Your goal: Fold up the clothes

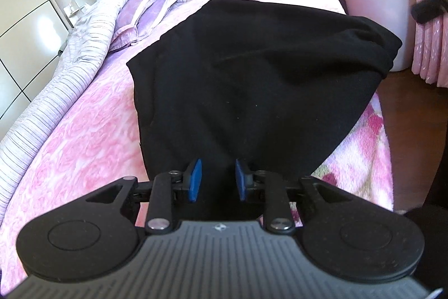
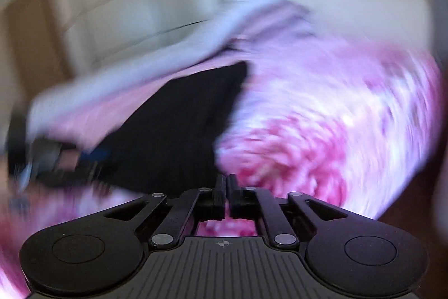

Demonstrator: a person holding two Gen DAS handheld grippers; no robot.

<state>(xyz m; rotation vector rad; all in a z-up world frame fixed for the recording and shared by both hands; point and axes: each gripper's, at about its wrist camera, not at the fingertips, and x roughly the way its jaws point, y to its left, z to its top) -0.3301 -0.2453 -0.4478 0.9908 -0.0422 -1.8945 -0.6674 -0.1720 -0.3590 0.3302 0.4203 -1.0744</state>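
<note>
A black garment (image 1: 252, 74) lies spread along the pink floral bed (image 1: 84, 136), its far right edge hanging over the bed's side. The left gripper (image 1: 217, 180) has its jaws drawn narrow around a bunched near end of the cloth, seemingly pinching it so that end can be lifted and folded over. The right gripper (image 2: 227, 192), badly blurred, shows jaws nearly together with nothing between them, just beside the garment's near right edge, probably placed to take a matching hold.
</note>
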